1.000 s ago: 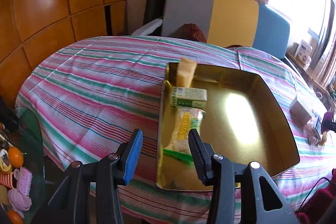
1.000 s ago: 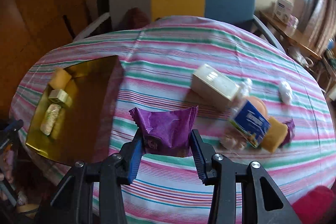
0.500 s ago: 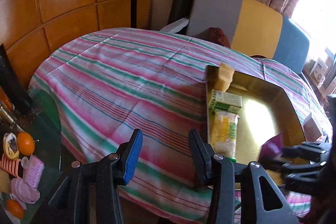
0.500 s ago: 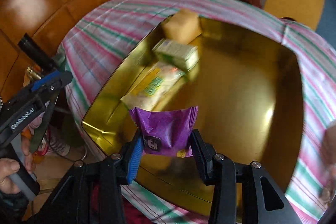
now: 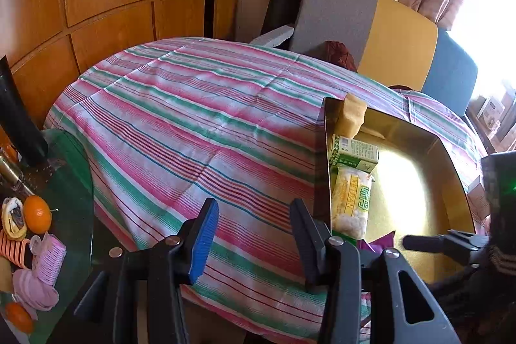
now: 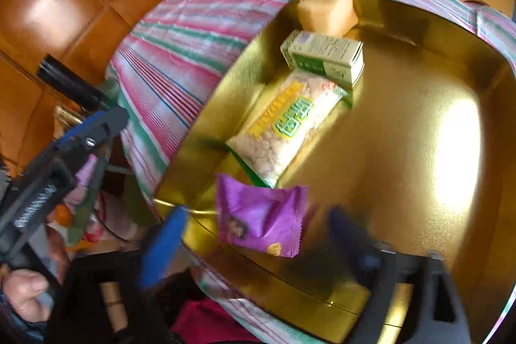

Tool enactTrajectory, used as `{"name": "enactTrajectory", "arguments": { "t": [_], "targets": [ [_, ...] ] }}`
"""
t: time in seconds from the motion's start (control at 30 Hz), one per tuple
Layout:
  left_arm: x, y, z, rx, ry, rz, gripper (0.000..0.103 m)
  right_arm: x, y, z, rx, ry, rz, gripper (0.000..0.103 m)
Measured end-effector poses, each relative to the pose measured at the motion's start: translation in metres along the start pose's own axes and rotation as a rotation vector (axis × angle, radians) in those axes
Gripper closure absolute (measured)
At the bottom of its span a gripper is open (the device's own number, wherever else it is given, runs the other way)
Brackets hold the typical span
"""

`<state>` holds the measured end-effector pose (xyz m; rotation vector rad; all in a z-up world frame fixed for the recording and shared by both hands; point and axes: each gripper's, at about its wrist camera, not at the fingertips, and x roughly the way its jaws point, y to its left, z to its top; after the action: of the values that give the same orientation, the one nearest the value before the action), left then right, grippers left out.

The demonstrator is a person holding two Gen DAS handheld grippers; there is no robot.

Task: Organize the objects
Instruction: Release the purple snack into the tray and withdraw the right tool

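Note:
My right gripper hangs over the near corner of the gold tray, and its jaws are opening. The purple snack packet sits loose between the blurred blue fingers, with gaps on both sides. Along the tray's left wall lie a rice-cracker packet, a green box and a yellow block. My left gripper is open with nothing in it, over the striped cloth just left of the tray. The purple packet peeks out behind its right finger.
A striped cloth covers the round table. A glass side table at the lower left holds oranges and pink items. A grey, yellow and blue chair stands behind the table. A hand holds the left gripper's handle.
My right gripper carried the purple packet from the table to the tray's near corner and spread its jaws off it. The left gripper slid left, off the tray and over the cloth.

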<state>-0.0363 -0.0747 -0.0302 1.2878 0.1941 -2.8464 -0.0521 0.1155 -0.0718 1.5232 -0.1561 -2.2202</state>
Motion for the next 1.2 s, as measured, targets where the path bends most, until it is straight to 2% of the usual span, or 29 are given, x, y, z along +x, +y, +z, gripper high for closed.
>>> {"name": "enactTrajectory", "arguments": {
  "t": [0.2, 0.37, 0.47, 0.67, 0.8, 0.87, 1.0, 1.13, 1.2],
  "targets": [
    [-0.004, -0.003, 0.002, 0.003, -0.006, -0.011, 0.056, -0.039, -0.002, -0.008, -0.013, -0.147, -0.028, 0.0],
    [-0.005, -0.004, 0.005, -0.019, 0.016, -0.043, 0.056, -0.08, -0.015, -0.019, -0.011, -0.282, -0.153, 0.0],
    [-0.004, -0.009, 0.007, -0.025, 0.041, -0.081, 0.056, -0.106, -0.043, -0.036, 0.032, -0.326, -0.255, 0.0],
    [-0.01, -0.045, 0.016, 0.072, 0.04, -0.172, 0.056, -0.159, -0.132, -0.081, 0.238, -0.349, -0.438, 0.0],
    [-0.013, -0.089, 0.024, 0.172, 0.059, -0.26, 0.056, -0.204, -0.202, -0.123, 0.441, -0.346, -0.588, 0.0],
    [-0.015, -0.117, 0.024, 0.23, 0.074, -0.307, 0.056, -0.232, -0.237, -0.146, 0.559, -0.373, -0.634, 0.0],
    [-0.023, -0.192, 0.015, 0.379, 0.114, -0.446, 0.056, -0.278, -0.295, -0.195, 0.797, -0.463, -0.63, 0.0],
    [-0.034, -0.269, -0.005, 0.539, 0.145, -0.566, 0.056, -0.303, -0.334, -0.239, 0.933, -0.523, -0.628, 0.0],
    [-0.037, -0.309, -0.017, 0.612, 0.164, -0.619, 0.048, -0.305, -0.347, -0.256, 1.009, -0.568, -0.526, 0.0]
  ]
}}
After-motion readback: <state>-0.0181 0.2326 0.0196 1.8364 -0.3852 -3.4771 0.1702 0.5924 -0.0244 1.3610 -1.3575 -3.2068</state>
